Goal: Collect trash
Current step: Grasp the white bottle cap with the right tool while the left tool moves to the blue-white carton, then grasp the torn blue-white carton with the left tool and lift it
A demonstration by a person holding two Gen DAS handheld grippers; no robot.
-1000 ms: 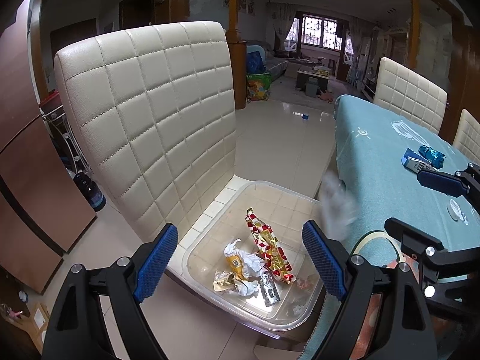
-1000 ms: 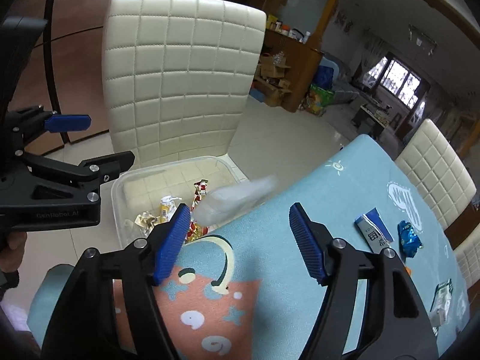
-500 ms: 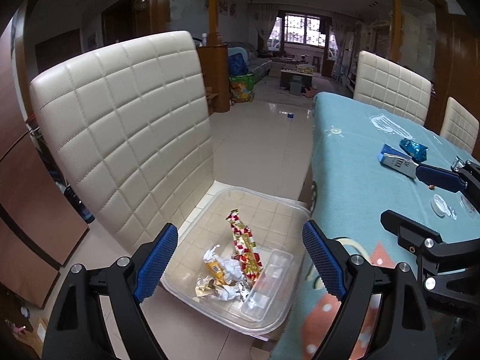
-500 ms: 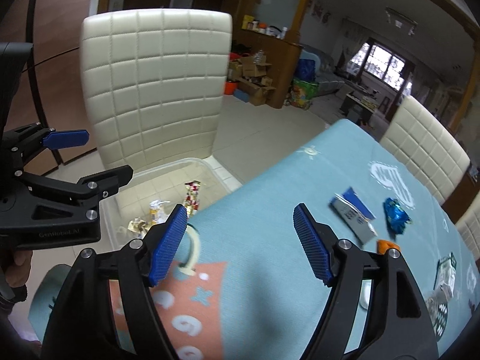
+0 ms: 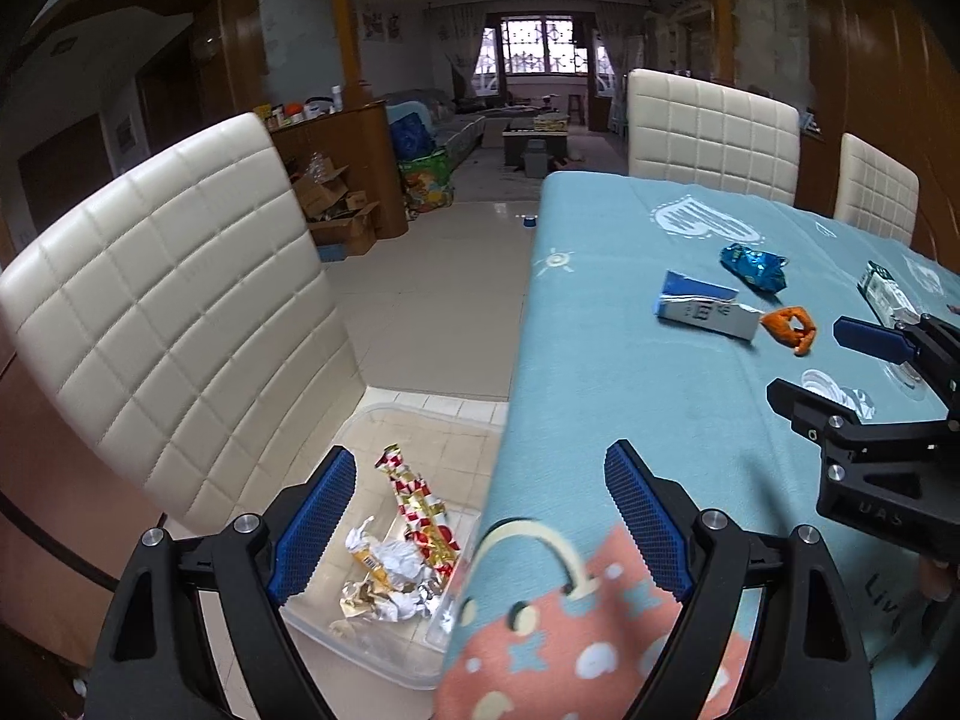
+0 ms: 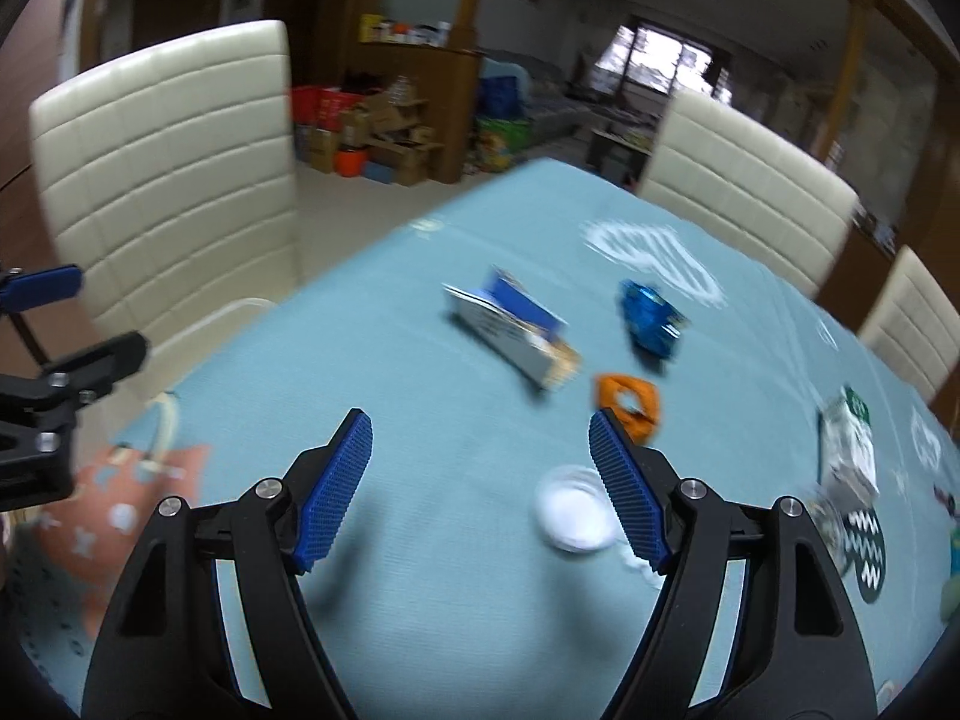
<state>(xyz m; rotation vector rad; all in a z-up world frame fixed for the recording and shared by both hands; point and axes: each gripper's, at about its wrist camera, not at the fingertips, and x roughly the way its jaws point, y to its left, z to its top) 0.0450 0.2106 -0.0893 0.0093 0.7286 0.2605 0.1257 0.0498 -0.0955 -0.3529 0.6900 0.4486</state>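
Note:
A clear plastic bin [image 5: 384,420] sits on a cream chair seat beside the table and holds crumpled wrappers [image 5: 414,510]. On the teal tablecloth [image 5: 600,360] lie a blue and grey carton [image 5: 702,309] [image 6: 510,330], a blue foil wrapper [image 5: 753,264] [image 6: 651,315], an orange peel [image 5: 789,330] [image 6: 627,399], a clear round lid [image 6: 576,507] and a green and white pack [image 6: 849,450]. My left gripper [image 5: 474,522] is open and empty over the table edge and bin. My right gripper [image 6: 480,486] is open and empty above the cloth, also seen in the left wrist view [image 5: 840,360].
Cream quilted chairs stand around the table: one by the bin [image 5: 168,324], two at the far side [image 5: 714,132] [image 6: 744,180]. Boxes and a wooden cabinet [image 5: 348,180] stand across the tiled floor. The right wrist view is motion-blurred.
A clear plastic piece fell from my right gripper into the bin. Both grippers have since swung right, away from the bin and toward the trash on the table.

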